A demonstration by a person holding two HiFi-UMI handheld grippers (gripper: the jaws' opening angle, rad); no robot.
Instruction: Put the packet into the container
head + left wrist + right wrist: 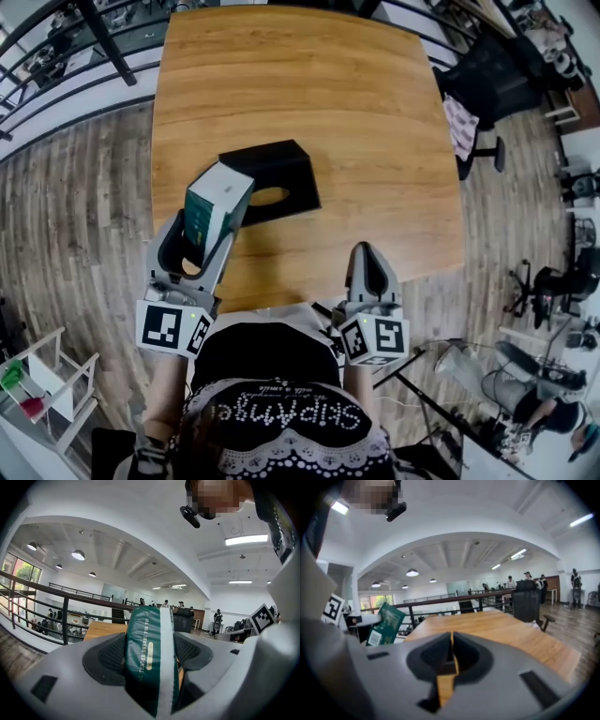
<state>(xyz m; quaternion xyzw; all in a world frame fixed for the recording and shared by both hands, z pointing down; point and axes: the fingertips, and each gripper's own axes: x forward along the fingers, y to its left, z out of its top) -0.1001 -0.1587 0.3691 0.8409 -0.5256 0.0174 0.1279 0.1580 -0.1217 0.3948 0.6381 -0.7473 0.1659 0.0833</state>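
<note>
The green-and-white packet (217,202) is clamped between the jaws of the left tool (208,230) and held tilted above the tabletop (375,122). In the head view its upper end overlaps the near-left corner of the black container (281,164); whether the two are touching cannot be told. In the left gripper view the packet is seen edge-on, pinched from both sides. The container is set on the tabletop, a little left of the middle, and an oval opening (270,197) is seen in its near part, with wood colour showing through. The right tool (368,251) is held at the near edge, its jaws closed together on nothing, well apart from the container.
</note>
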